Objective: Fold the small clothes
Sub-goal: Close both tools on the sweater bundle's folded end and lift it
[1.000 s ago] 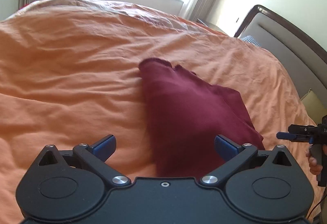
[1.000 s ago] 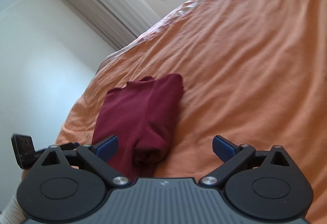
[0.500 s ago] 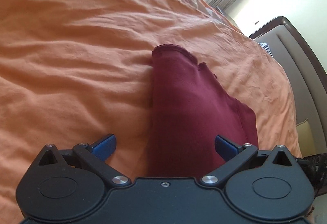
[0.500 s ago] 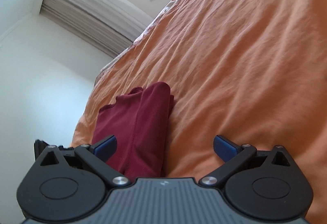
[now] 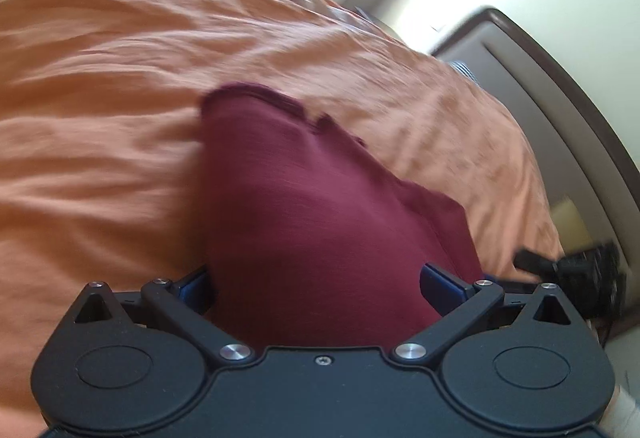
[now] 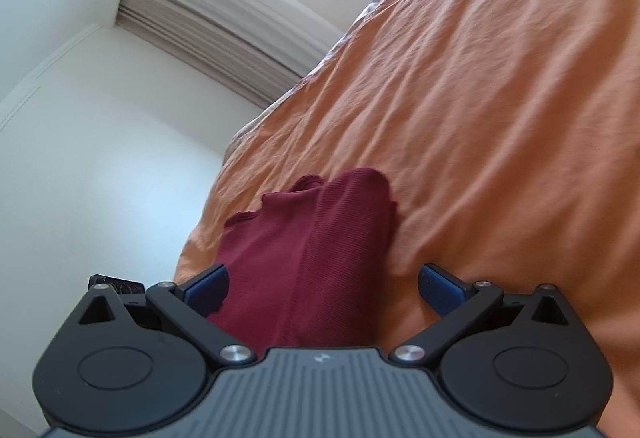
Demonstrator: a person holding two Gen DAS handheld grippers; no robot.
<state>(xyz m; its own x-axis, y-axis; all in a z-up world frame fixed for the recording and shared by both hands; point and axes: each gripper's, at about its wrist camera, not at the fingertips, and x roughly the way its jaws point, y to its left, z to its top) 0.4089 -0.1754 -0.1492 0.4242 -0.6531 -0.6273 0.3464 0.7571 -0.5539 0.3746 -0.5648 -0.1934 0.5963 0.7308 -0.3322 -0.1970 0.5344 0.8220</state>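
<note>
A dark red garment (image 5: 312, 210) lies folded lengthwise on the orange bedspread (image 5: 100, 110). In the left wrist view its near end fills the space between the spread blue fingers of my left gripper (image 5: 320, 284), which is open; the near edge is hidden under the gripper body. In the right wrist view the same garment (image 6: 316, 250) runs from the near edge toward a scalloped far hem, and my right gripper (image 6: 324, 288) stands open over its near end, the right finger above bare bedspread (image 6: 500, 118). The left wrist view is motion-blurred.
A padded headboard (image 5: 560, 90) with a dark frame rises at the right of the left wrist view. The other gripper (image 5: 576, 266) shows at the right edge there. A white wall (image 6: 100, 138) and curtain (image 6: 224, 18) border the bed's left side in the right wrist view.
Both grippers have moved down and forward onto the garment's near end; its cloth now lies between the left gripper's fingers. Both stay open. The garment itself has not shifted.
</note>
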